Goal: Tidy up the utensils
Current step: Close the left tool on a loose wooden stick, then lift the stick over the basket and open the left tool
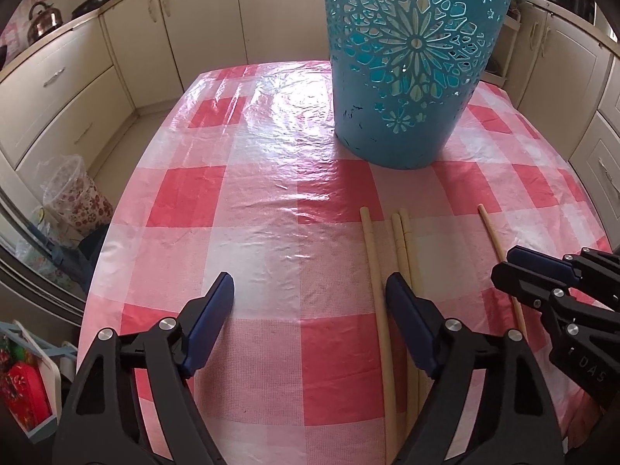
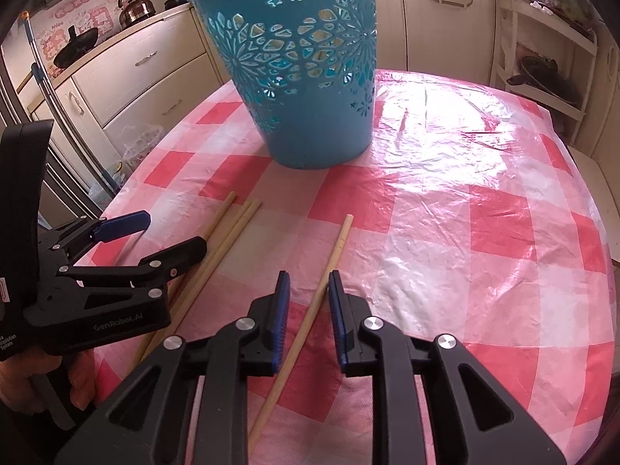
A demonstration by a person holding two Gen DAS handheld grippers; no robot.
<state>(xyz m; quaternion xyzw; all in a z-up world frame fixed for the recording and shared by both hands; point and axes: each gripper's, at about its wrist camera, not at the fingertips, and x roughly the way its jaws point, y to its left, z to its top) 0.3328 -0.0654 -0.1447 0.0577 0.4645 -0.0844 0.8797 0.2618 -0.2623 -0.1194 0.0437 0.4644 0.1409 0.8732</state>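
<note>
Several pale wooden chopsticks lie on the checked tablecloth in front of a teal cut-out basket (image 1: pixel 407 77) (image 2: pixel 306 77). My left gripper (image 1: pixel 310 286) (image 2: pixel 174 232) is open over the cloth. One chopstick (image 1: pixel 374 271) lies just inside its right finger, untouched, and a pair of chopsticks (image 1: pixel 403 232) (image 2: pixel 232 228) runs under that finger. A single chopstick (image 2: pixel 333 255) (image 1: pixel 490 224) lies apart on the right. My right gripper (image 2: pixel 309 290) (image 1: pixel 503 263) straddles it with its jaws narrow, and a small gap shows on both sides of the stick.
The table (image 1: pixel 252 201) wears a glossy pink and red check plastic cloth, with its edges close on the left and far sides. Cream cabinets ring the room. A floral bin (image 1: pixel 77 197) stands on the floor at left. A hand (image 2: pixel 38 379) holds the left gripper.
</note>
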